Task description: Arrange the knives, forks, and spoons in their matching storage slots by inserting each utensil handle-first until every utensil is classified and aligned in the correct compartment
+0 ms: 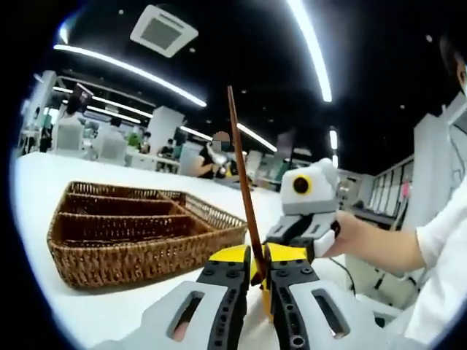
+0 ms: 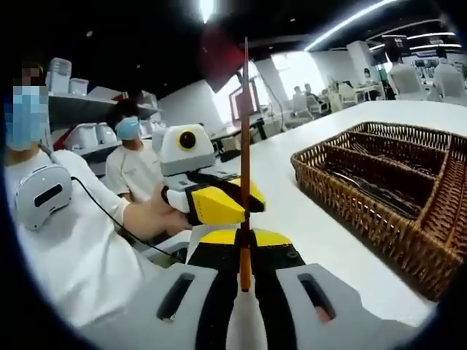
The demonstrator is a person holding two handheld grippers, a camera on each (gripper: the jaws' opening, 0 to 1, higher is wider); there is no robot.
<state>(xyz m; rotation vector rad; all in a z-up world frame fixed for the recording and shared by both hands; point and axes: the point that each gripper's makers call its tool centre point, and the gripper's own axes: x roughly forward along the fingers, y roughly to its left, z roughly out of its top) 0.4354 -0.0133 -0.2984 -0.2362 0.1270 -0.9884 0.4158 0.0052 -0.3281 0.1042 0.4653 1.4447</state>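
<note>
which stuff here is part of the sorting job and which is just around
Part of the job:
- brown stick with a white end, gripped by both claws
- wicker tray with compartments
- left claw
- right claw

Just around:
- white table
- people in the background
- ceiling lights

White table (image 1: 109, 306) with a smooth, matte top. Resting directly on it: one brown wicker tray (image 1: 139, 251), divided into long compartments; seen at the left in the left gripper view, at the right (image 2: 379, 211) in the right gripper view. Dark utensils lie in its compartments; type unclear.
</note>
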